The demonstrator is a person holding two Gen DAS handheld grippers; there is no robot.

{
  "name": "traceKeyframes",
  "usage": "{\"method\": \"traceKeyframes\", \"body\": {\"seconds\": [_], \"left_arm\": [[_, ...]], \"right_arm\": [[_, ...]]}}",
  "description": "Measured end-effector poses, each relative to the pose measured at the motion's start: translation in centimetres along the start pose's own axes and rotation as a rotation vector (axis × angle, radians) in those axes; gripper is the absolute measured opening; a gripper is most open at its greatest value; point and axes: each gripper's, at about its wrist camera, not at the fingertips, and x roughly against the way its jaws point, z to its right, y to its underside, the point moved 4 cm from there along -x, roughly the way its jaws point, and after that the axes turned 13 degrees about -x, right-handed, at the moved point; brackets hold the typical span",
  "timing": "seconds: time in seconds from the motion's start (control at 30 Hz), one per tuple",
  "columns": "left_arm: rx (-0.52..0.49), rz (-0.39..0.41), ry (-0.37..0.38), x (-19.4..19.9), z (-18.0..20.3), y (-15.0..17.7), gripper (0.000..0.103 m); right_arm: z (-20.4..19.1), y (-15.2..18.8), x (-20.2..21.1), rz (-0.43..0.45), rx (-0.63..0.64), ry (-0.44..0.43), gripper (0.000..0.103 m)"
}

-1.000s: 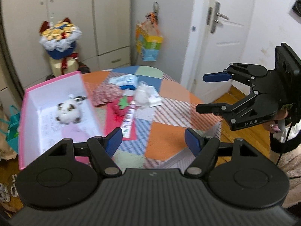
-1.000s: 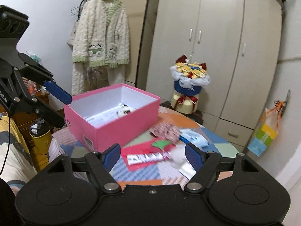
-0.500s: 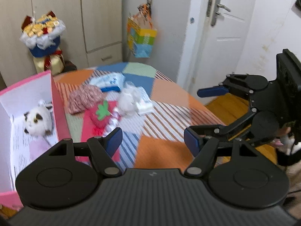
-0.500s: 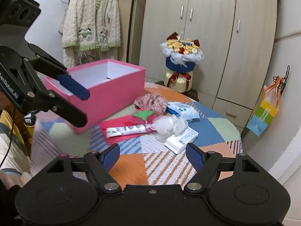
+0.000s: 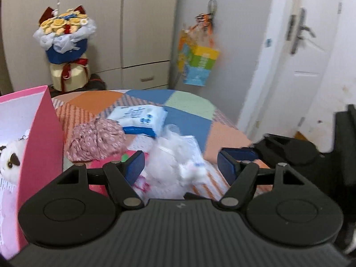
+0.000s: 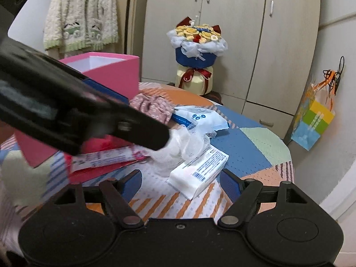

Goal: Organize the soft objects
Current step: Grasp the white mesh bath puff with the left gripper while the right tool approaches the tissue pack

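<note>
Left wrist view: our left gripper (image 5: 180, 166) and right gripper (image 6: 181, 183) are both open wide over white fluffy stuff (image 5: 171, 153), holding nothing.

text: none legible | tissue pack (image 6: 198, 173): print blurred

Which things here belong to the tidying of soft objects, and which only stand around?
For the job: pink box, plush toy inside it, pink floral cloth, white fluffy wad, tissue packs.

Standing around: flower bouquet, gift bag, cardigan, wardrobe, door.
</note>
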Motion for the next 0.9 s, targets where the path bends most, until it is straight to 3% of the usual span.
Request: {"method": "traceKeyframes", "body": {"seconds": [0.27,0.43,0.6,0.87,0.9], "left_arm": [[0.0,0.0,-0.008,-4.9,-0.9,-0.3,0.067],[-0.004,-0.053,-0.01,-6.4,-0.9,0.7,0.047],[-0.006,-0.074,0.001,-7.0,-1.0,1.1,0.036],[0.045,-0.113,0.02,-8.0,-1.5,1.5,0.04],[0.036,-0.11,0.016,-8.1,-1.3,1.5,0.04]], "right_arm": [[1.6,-0.8,-3.1,-0.011,-0.043,-0.002,0.075],[2.9,-0.7,-3.2,-0.014,-0.065,-0.03,0.062],[3.7,-0.4,-2.6,-0.017,-0.067,-0.022,0.06],[2.1,-0.6,-3.9,-0.04,-0.015,-0.019,0.065],[2.0,-0.5,-4.3,-0.043,-0.01,-0.004,0.069]]}}
